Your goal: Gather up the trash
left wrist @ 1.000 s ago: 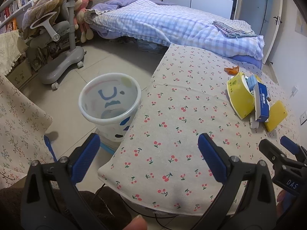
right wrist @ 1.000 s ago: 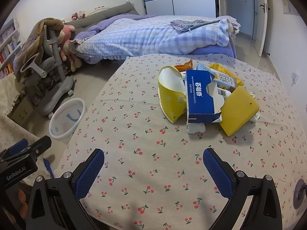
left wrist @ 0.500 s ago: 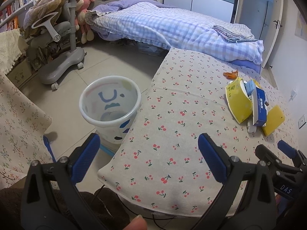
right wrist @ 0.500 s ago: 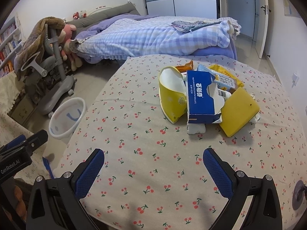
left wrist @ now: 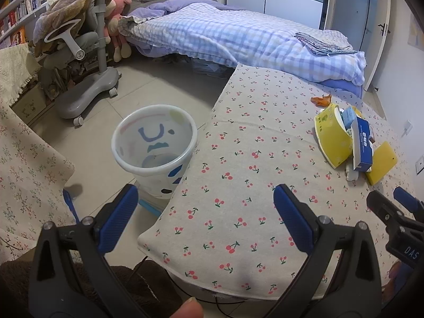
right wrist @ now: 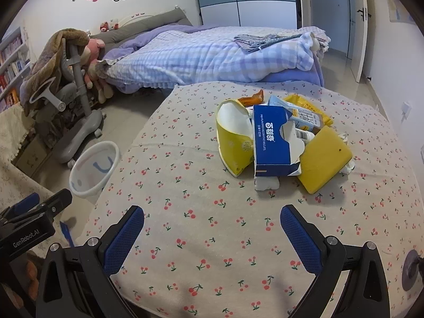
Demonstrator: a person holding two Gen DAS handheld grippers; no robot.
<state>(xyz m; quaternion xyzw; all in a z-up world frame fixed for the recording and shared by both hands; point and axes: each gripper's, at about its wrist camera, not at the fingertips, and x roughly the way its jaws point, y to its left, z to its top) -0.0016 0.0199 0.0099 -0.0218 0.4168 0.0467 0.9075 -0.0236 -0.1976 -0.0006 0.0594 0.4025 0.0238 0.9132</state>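
Left gripper (left wrist: pixel 204 206) spread wide, holding nothing, hovering over the near table (left wrist: pixel 265 137) edge. Right gripper (right wrist: pixel 212 222) also spread wide, holding nothing, above the cherry-print cloth, trash pile ahead of it and apart.

Trash sits in one heap mid-table: yellow carton (right wrist: pixel 233 143) on the left, blue box (right wrist: pixel 270 140) leaning against it, yellow sponge (right wrist: pixel 323 159) touching the box on the right, orange wrapper (right wrist: pixel 251 99) behind. White bottle (right wrist: pixel 266 184) pokes out under the box.

Bin (left wrist: pixel 155 145) stands on the floor just beside the table's left edge, upright.
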